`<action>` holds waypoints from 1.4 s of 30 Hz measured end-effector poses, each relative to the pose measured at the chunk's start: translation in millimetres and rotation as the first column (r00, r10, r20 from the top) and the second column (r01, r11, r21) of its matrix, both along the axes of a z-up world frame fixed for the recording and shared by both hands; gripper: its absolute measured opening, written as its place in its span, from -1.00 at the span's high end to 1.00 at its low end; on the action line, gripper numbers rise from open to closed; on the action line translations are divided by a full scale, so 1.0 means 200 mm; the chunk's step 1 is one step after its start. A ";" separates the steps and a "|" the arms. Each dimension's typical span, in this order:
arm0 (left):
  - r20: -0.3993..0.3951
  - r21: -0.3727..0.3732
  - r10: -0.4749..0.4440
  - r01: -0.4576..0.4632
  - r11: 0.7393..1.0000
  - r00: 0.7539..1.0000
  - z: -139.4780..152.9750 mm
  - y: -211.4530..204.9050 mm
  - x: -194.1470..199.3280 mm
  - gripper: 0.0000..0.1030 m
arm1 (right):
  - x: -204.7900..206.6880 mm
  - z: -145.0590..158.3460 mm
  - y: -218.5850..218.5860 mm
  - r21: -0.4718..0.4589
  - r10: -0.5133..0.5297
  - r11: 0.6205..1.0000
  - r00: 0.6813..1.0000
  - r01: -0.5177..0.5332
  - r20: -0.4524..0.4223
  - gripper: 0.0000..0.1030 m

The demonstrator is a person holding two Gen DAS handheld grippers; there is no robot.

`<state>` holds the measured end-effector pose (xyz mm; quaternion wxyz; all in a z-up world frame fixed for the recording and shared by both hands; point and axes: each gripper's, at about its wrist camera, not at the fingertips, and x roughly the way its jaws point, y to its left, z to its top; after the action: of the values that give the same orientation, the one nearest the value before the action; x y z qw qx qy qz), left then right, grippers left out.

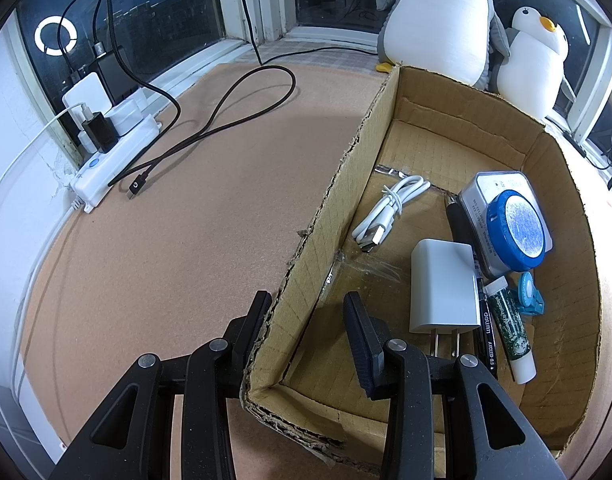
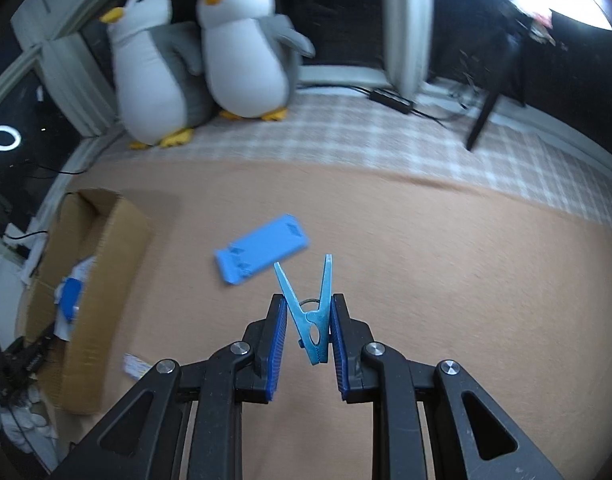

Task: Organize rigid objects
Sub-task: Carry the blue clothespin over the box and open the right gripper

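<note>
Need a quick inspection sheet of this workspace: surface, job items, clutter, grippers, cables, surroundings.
Surface: tan mat, checked cloth beyond it.
Job's things: cardboard box holds a white charger, coiled white cable, tin, blue lid, pen and tube. Blue flat case lies on the mat.
Clutter: nothing seen.
Grippers: left gripper straddles the box's near wall, pads not visibly pressing; right gripper shut on a blue clothespin.
Cables: black cable loops from the power strip.
Surroundings: two plush penguins by dark windows.
</note>
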<state>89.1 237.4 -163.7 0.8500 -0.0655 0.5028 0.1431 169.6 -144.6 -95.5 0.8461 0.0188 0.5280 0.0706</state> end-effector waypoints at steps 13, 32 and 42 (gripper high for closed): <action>0.008 -0.016 0.005 -0.005 1.000 1.000 -0.01 0.01 0.00 0.21 | -0.04 0.13 0.77 0.123 0.257 0.957 0.964 -0.264 0.067 0.62; 0.014 -0.024 0.007 -0.007 1.000 1.000 -0.02 0.02 0.00 0.21 | 0.03 0.01 1.25 0.114 0.366 0.922 0.929 -0.369 0.045 0.62; 0.014 -0.024 0.007 -0.006 1.000 1.000 -0.02 0.02 0.00 0.21 | 0.05 0.02 1.25 0.099 0.350 0.929 0.933 -0.358 0.087 -0.46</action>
<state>89.1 241.5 -167.0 0.8522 -0.0784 0.4982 0.1394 179.0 105.5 -90.5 0.8345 -0.0313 0.4888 0.2522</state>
